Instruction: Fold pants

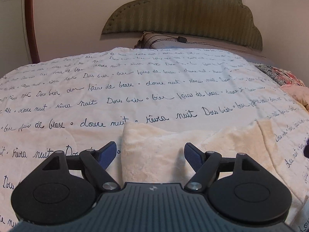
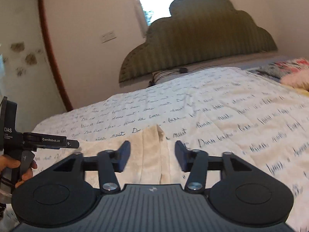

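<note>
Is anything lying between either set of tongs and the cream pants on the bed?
Nothing visible. The left tongs and right tongs both stand open just over the pants, with only the printed bedspread around them.

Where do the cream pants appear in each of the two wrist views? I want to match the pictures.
Left wrist view: the cream pants lie low in the middle, running right, behind the open left gripper.
Right wrist view: the pants lie low, left of centre, between the fingers of the open right gripper.
Shared landmark: the green scalloped headboard at the top.
</note>
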`<state>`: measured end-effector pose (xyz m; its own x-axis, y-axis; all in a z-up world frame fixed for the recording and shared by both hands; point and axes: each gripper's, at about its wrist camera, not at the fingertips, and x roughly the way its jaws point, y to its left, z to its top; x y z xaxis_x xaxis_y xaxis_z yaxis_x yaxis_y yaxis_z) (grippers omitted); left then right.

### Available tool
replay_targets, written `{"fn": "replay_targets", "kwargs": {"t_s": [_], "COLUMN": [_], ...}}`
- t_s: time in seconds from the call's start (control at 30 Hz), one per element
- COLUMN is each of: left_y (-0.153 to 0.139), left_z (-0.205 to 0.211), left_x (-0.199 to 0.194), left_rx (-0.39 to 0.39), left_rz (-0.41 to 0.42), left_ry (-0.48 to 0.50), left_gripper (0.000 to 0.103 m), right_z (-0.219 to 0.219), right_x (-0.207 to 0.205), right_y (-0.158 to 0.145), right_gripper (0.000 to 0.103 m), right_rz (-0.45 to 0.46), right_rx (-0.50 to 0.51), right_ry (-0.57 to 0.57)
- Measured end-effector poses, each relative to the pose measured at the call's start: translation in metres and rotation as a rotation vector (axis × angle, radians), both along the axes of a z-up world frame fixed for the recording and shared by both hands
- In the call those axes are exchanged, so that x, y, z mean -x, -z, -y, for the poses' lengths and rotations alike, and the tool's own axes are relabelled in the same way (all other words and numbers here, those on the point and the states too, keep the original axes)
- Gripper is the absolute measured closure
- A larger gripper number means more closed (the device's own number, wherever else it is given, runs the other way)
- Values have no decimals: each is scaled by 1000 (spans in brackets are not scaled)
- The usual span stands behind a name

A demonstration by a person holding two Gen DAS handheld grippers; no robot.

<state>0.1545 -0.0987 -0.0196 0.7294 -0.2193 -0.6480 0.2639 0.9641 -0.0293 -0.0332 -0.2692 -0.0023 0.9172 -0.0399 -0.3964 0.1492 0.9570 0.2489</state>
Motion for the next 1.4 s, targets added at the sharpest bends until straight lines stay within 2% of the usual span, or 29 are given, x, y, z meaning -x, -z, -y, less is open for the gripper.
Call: {"fn": "replay_targets", "kwargs": {"t_s": [0.07,0.2,0.23,0.27,0.3,0.33,0.47,0.57,0.63,0.67,0.7,0.77,0.83,0.9,0.93,1.0,1.03,1.07,1.1,1.13,1.17,1.23,1.3,1.37,1.4], "left_y": [2,4,4,5,7,9,27,35,26,22,18,9,6,7,10,26,37,45,46,42,38,30,28,37,42], "left_z": [0,0,1,3,6,8,12,11,2,-1,-3,-7,-11,-11,-10,-4,1,0,-6,-13,-20,-27,-27,-20,-20], "left_x": [0,-4,-6,-8,-11,-14,-33,-45,-35,-27,-20,-1,17,36,45,55,57,57,58,58,61,73,89,100,103], "left_rx": [-9,-40,-42,-44,-48,-55,-51,-53,-18,-18,-24,-10,28,53,45,-27,-73,-75,-39,14,60,86,47,-36,-44], "left_rz": [6,35,39,44,50,52,11,-46,-16,3,14,37,23,4,3,-9,-16,-19,-35,-65,-86,-66,-25,-6,15], "left_ry": [9,-4,-3,-1,1,2,-22,-33,-23,-21,-25,-21,21,92,115,150,163,159,136,122,111,106,141,174,179], "left_gripper": [23,20,19,19,19,18,9,10,14,13,13,12,12,12,12,11,11,16,18,20,27,26,22,20,20], "right_z": [1,14,16,20,20,20,17,16,30,34,35,30,18,4,-2,-8,-4,4,12,12,7,-5,-10,-11,-10], "right_x": [-27,-87,-94,-104,-109,-111,-107,-112,-102,-92,-78,-50,-27,-14,-9,-2,0,3,6,10,16,29,39,38,38], "right_y": [0,11,14,18,24,25,30,42,45,41,34,18,8,11,16,36,45,50,50,45,40,31,31,44,51], "right_gripper": [41,41,45,64,74,85,94,94,94,94,94,94,94,94,94,93,91,91,91,90,90,90,90,89,89], "right_rz": [-47,-133,-148,-169,-193,-207,-238,-310,-288,-254,-218,-147,-112,-143,-183,-269,-285,-281,-267,-252,-232,-177,-146,-208,-216], "right_rx": [19,-51,-79,-111,-134,-109,16,155,62,52,83,109,68,58,83,188,202,161,102,94,133,166,138,165,153], "right_ry": [-82,-147,-161,-175,-173,-158,-97,14,30,54,73,19,-169,-301,-317,-282,-255,-227,-198,-172,-153,-161,-195,-186,-184]}}
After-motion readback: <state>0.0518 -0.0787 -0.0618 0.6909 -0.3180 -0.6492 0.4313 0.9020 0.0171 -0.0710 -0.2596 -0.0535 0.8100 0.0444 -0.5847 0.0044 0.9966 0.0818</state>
